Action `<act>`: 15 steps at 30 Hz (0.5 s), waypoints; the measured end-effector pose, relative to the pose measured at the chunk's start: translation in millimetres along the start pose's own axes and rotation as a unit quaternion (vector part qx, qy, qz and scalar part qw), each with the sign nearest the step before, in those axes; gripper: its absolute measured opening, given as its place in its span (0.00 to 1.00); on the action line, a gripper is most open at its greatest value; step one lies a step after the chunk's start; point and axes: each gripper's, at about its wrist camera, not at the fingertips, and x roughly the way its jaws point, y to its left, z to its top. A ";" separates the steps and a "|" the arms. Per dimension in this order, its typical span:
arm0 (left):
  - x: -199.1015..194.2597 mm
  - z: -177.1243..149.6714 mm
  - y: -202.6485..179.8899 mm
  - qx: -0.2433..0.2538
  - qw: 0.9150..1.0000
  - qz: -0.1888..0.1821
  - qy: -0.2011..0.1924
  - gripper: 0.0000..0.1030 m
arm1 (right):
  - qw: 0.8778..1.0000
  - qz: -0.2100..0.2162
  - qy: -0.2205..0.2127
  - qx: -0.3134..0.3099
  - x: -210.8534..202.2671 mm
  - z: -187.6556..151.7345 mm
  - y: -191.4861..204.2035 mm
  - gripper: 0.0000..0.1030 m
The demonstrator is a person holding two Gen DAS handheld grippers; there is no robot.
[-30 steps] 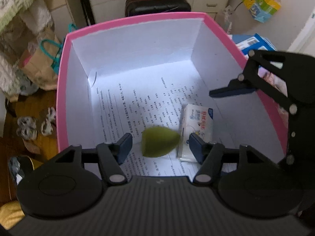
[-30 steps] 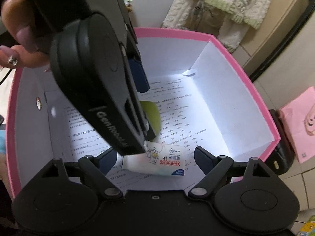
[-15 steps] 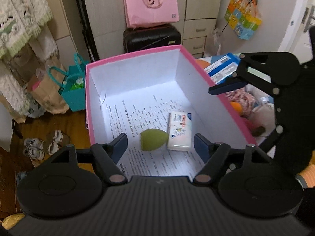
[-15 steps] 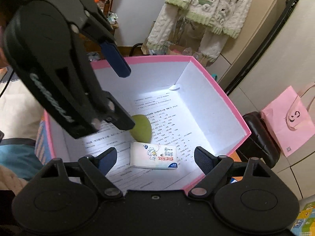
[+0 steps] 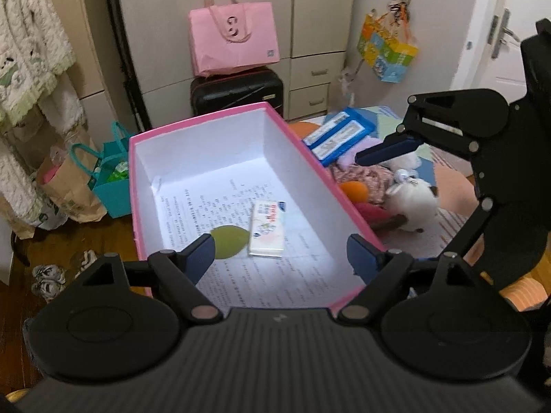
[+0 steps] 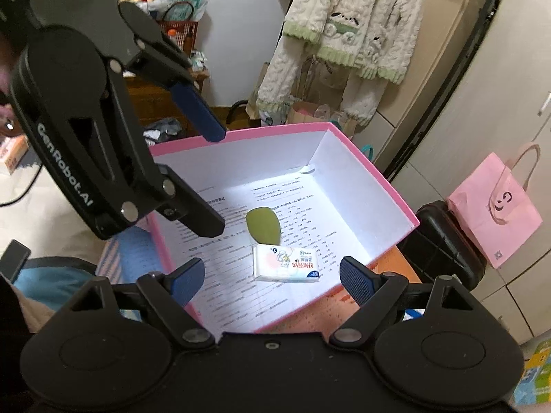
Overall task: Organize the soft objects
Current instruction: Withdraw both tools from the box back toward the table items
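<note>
A pink box (image 5: 296, 144) with white walls and a printed sheet on its floor holds a green teardrop sponge (image 5: 230, 241) and a white tissue pack (image 5: 267, 232) side by side. Both show in the right wrist view too: the sponge (image 6: 263, 225) and the pack (image 6: 286, 263) in the box (image 6: 389, 192). My left gripper (image 5: 280, 258) is open and empty above the box's near end. My right gripper (image 6: 272, 280) is open and empty above the box's right side. A white plush toy (image 5: 411, 203) and an orange soft object (image 5: 354, 189) lie right of the box.
A blue packet (image 5: 339, 136) and floral fabric (image 5: 361, 175) lie beyond the box on a mat. A black suitcase (image 5: 237, 91) with a pink bag (image 5: 234, 43) stands behind. A teal bag (image 5: 110, 182) and a paper bag (image 5: 69, 186) stand at the left. Shoes (image 5: 48, 275) lie on the wooden floor.
Both grippers have risen and pulled back out of the box, open and empty. The sponge and tissue pack stay on the box floor.
</note>
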 end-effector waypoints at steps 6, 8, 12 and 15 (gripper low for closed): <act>-9.2 -5.7 -27.1 0.013 0.999 -0.034 -0.010 0.83 | 0.999 -0.008 -0.036 0.034 -38.0 -24.4 -1.8 0.86; -10.3 -7.5 -38.5 0.021 0.999 -0.042 -0.013 0.83 | 0.997 -0.018 -0.049 0.051 -51.9 -36.9 -4.5 0.86; -8.4 -11.5 -63.4 0.037 0.998 -0.058 -0.011 0.83 | 0.994 -0.039 -0.062 0.087 -74.0 -65.4 -9.3 0.87; -2.7 -16.1 -82.2 0.050 0.996 -0.070 -0.008 0.83 | 0.991 -0.048 -0.061 0.107 -84.4 -89.0 -10.4 0.87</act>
